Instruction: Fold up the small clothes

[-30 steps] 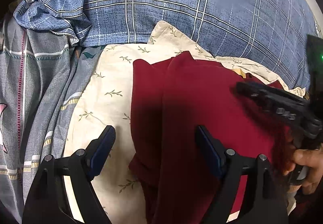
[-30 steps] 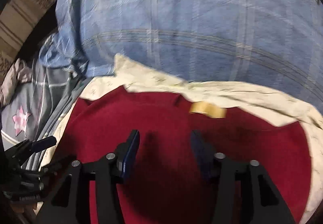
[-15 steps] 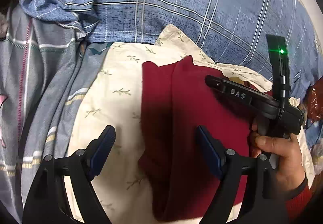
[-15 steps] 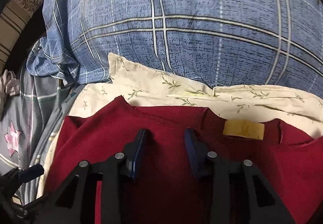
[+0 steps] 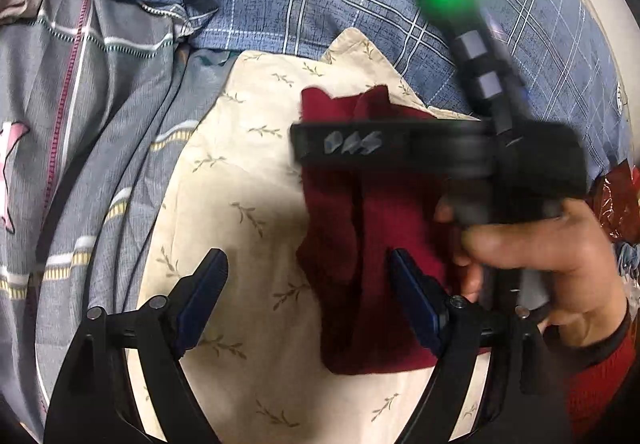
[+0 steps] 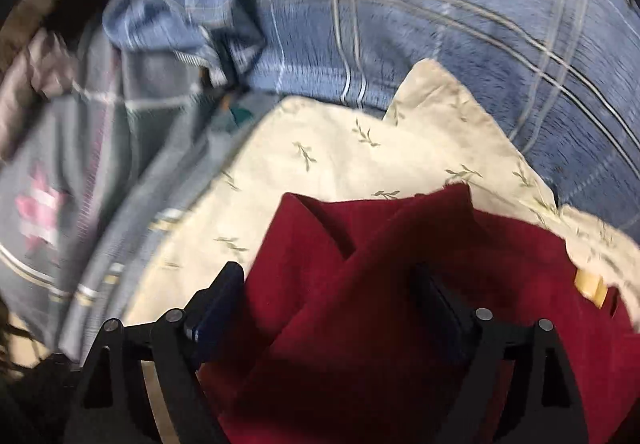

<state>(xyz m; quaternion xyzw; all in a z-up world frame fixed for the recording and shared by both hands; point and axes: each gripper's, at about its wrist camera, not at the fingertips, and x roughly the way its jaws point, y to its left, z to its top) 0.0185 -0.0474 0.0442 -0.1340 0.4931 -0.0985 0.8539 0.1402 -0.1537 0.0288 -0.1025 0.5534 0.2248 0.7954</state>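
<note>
On the leaf-print cloth [image 6: 320,159], the red garment [image 6: 400,284] lies under the right hand-held gripper [image 6: 332,300], jaws opening, gripping nothing.

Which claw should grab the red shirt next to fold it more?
Probably the right claw: it is opening right over the red shirt. The left claw hangs open mostly over the cream cloth.

The right gripper [image 6: 328,308] has been carried leftward across the red garment [image 6: 400,284], toward the left gripper [image 5: 308,296], and its jaws are opening, nothing clamped. One side has been folded over the garment's middle.
</note>
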